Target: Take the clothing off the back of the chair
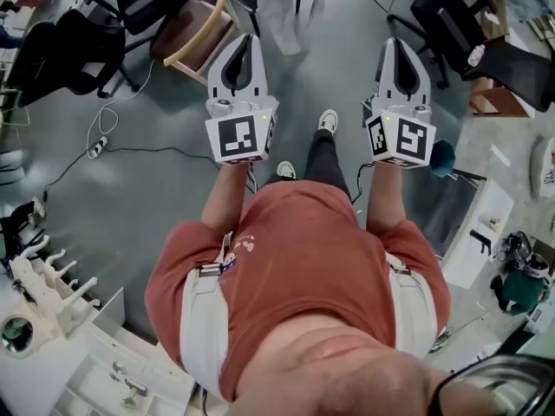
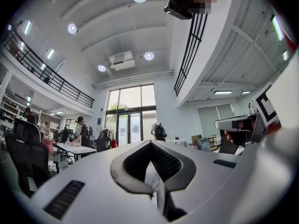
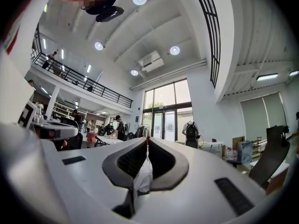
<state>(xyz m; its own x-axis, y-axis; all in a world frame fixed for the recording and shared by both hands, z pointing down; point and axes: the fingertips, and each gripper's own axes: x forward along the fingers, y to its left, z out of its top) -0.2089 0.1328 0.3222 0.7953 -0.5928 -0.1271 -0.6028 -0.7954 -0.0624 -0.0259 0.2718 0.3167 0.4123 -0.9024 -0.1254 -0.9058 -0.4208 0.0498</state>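
Left gripper (image 1: 246, 43), right gripper (image 1: 398, 47): 2 total, both jaws closed, nothing gripped. 1 white garment (image 1: 290, 7) ahead, untouched.

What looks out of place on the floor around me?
A black cable trails loose across the open floor from a power strip at the left, toward the person's feet, so it looks like a trip risk. The white garment ahead is held up, not dropped.

Grey floor (image 1: 156, 206) under us. On it we log a black cable (image 1: 156, 150), a power strip (image 1: 97, 146), a wooden chair (image 1: 195, 37) and a black office chair (image 1: 65, 55).
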